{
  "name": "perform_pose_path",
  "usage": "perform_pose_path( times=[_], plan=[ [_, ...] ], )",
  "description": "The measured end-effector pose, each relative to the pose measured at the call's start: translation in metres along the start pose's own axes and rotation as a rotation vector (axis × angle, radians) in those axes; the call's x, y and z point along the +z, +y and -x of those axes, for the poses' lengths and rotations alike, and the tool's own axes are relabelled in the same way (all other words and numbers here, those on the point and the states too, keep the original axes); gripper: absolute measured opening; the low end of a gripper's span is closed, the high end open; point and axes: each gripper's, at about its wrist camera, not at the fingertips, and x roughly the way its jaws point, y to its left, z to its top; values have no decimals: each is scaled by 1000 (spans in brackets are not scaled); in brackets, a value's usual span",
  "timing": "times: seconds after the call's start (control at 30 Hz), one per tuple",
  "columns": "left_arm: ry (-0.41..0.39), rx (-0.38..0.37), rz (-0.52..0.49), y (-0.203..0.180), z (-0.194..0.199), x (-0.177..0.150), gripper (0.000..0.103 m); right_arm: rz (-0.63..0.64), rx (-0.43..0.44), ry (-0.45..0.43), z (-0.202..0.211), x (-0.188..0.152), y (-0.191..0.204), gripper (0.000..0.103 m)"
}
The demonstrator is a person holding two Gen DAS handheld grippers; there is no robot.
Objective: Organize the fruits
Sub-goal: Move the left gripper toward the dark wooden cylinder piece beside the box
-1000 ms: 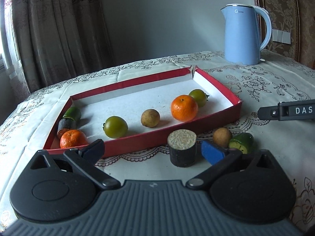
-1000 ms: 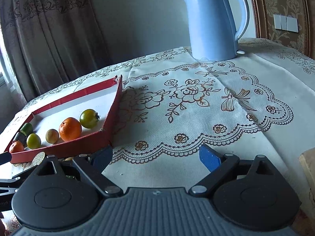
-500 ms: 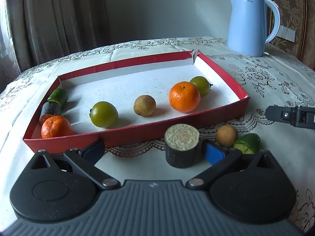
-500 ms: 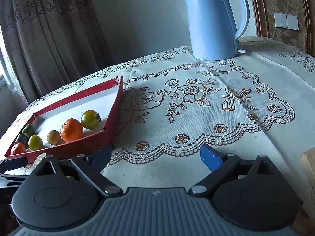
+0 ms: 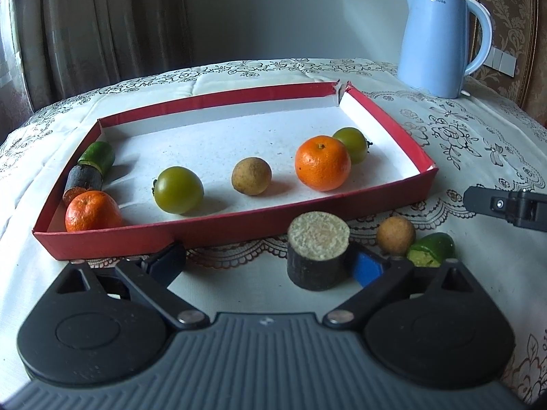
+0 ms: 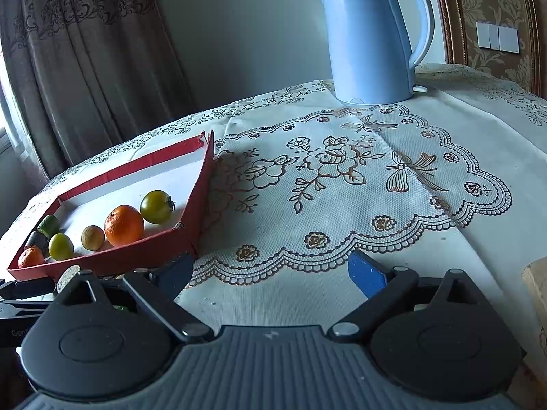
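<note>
Left wrist view: left gripper (image 5: 270, 259) low in frame, jaws wide apart and just closing slightly; dark cut cylinder (image 5: 318, 256) standing between them against the right pad, not clamped. Brown round fruit (image 5: 396, 235) and green cut piece (image 5: 431, 250) lower right on tablecloth (image 5: 478, 136). Red tray (image 5: 218, 230) centre, holding two oranges, two green fruits, one brown fruit. Right wrist view: right gripper (image 6: 270, 273) jaws apart over bare cloth; blue kettle (image 6: 369, 37) upper right.
</note>
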Motion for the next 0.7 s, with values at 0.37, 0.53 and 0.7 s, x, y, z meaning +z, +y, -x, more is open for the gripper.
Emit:
perform_pose_path(
  times=[0.37,0.53,0.7],
  plan=[
    [9,17,2,-3,-2,1,100,1,0,1,0,0,0,98],
    [8,16,1,-3,-2,1,100,1,0,1,0,0,0,98],
    [7,16,2,-3,-2,1,100,2,-1,1,0,0,0,98]
  ],
)
